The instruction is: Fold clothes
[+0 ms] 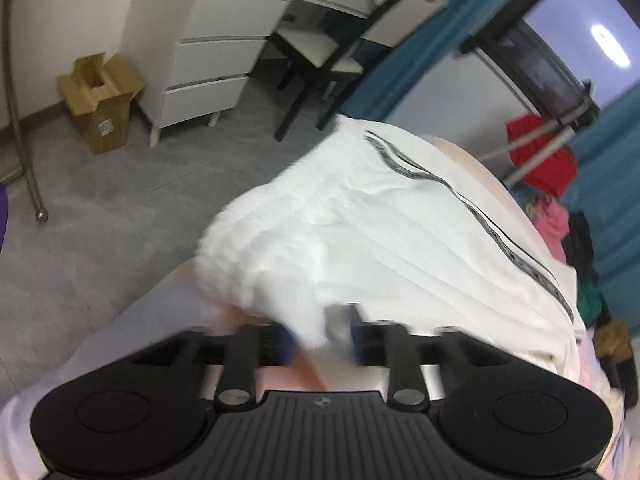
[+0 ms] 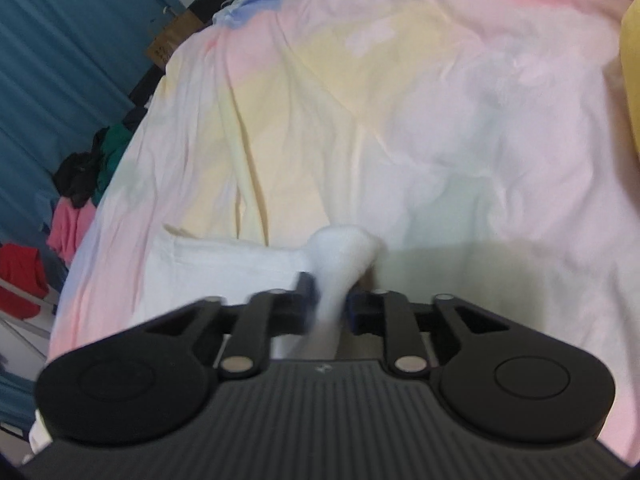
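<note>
1 white fabric garment with a black stripe [image 1: 380, 232] lies on the pastel-patterned bed sheet [image 2: 400, 100], its edge at the bed's side nearest the floor. The left claw [image 1: 322, 344] stands partly open, white cloth between its 2 fingers, pads apart from it. The right claw [image 2: 332, 304] is likewise partly open around 1 bunched fold. Beyond the bed: 1 cardboard box [image 1: 100, 100], 1 white drawer unit [image 1: 208, 60], 1 chair [image 1: 340, 52].

Home bedroom: bed [image 2: 400, 100], drawers [image 1: 208, 76], chair [image 1: 320, 52].
</note>
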Available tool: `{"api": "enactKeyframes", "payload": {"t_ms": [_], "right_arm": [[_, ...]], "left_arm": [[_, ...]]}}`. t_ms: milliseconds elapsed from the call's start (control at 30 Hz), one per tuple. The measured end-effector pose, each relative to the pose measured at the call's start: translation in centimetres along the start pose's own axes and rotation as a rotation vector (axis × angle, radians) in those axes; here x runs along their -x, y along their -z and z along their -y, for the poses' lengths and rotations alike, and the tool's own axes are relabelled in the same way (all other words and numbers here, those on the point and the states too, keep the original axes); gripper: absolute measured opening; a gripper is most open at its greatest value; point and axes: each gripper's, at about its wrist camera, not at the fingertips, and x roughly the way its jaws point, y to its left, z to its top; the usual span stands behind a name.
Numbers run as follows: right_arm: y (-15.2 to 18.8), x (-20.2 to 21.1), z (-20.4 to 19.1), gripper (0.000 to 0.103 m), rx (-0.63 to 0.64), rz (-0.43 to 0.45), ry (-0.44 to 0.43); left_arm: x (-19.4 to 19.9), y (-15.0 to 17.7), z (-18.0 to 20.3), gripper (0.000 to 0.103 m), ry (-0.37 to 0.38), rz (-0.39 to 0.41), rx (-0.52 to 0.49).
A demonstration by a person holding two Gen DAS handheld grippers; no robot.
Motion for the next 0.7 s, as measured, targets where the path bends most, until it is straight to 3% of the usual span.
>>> {"api": "enactKeyframes", "payload": {"t_ms": [33,67,167,300,433,567,700], "right_arm": [[-0.1,0.6,-0.4,0.069,0.011,0.028,0.003],[-0.3,1.5,-0.8,0.08,0.034,0.064,0.001],[-0.4,4.3,-2.4,0.079,0.116,0.175,-0.022],[0.4,8.9,-5.6,0.08,0.273,0.278,-0.145],[3.3,12.7,-9.2,0.079,0.472,0.249,-0.329],[7.1,15.9,-11.3,0.079,0.587,0.185,-0.519],[10.2,18.0,-12.6,0.079,0.713,0.169,-0.608]], "left_arm": [[0.5,0.1,0.8,0.063,-0.019,0.0,-0.027],[1.0,0.3,1.8,0.073,-0.041,0.01,-0.068],[3.2,1.4,5.0,0.098,-0.145,0.12,-0.223],[5.8,4.0,9.3,0.103,-0.204,0.286,-0.38],[6.8,7.0,13.9,0.103,-0.113,0.33,-0.447],[6.9,10.1,19.2,0.103,0.005,0.335,-0.489],[6.5,13.2,24.4,0.103,0.077,0.349,-0.558]]}}
